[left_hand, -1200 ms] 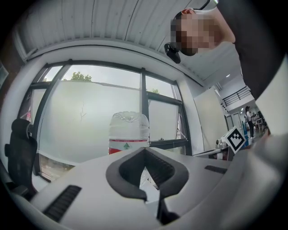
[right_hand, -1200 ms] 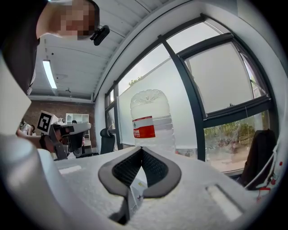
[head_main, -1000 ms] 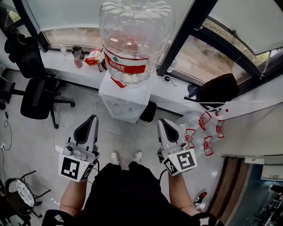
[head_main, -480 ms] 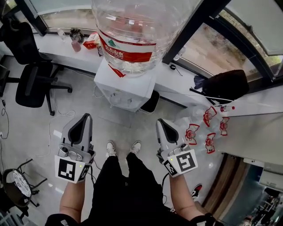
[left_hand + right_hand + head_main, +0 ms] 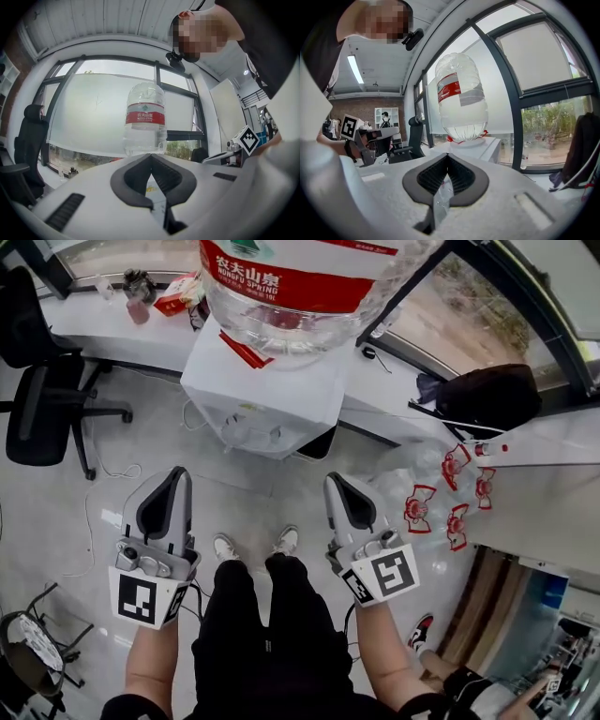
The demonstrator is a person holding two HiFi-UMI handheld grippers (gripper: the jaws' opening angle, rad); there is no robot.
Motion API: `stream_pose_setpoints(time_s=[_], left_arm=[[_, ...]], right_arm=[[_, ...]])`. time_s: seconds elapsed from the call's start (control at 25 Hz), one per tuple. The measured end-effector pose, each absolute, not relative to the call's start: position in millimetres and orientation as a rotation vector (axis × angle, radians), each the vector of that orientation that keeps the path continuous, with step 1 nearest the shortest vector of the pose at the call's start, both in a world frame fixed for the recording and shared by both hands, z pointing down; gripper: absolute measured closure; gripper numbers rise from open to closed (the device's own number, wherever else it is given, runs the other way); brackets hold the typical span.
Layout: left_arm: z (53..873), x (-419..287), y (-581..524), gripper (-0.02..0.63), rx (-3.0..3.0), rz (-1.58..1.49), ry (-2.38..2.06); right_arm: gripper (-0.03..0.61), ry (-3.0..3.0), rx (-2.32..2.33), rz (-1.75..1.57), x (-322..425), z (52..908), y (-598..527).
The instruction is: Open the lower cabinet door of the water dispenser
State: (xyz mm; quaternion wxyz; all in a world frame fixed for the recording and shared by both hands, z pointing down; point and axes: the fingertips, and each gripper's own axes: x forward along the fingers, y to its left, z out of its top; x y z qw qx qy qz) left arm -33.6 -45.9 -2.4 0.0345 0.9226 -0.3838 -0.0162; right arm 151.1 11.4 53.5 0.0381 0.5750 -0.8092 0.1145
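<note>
A glossy grey office floor (image 5: 56,512) is seen beneath long windows. At its far edge, against the window ledge, the white water dispenser (image 5: 262,395) is stood with a large clear bottle (image 5: 300,296) on top; its lower cabinet door is hidden by the steep view. The left gripper (image 5: 175,474) and right gripper (image 5: 335,480) are held short of it above the floor, each with jaws pressed together on nothing.

Ahead of left tongs (image 5: 173,476) and right tongs (image 5: 336,484): open floor (image 5: 251,507), then water dispenser (image 5: 262,399). Leftward: office chair (image 5: 37,418). Rightward: bottles (image 5: 441,512).
</note>
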Motion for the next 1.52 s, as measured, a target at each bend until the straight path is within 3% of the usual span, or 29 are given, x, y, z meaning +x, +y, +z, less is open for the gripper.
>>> stream_pose_setpoints(time_s=[0.6,1.2,1.52], left_arm=[[116,-47,-65,0.604,2.881,-0.110,-1.162],[302,-65,-77,0.605,2.911,-0.119,-1.324],[407,-74,-84,0.604,2.935,-0.117,-1.297]], right_arm=[[0.574,-2.420,1.785,0.277,157,181,-14],[0.574,-2.611,1.601,0.414,156,367,-22],[0.574,-2.626,1.653,0.233,153,450,-35]])
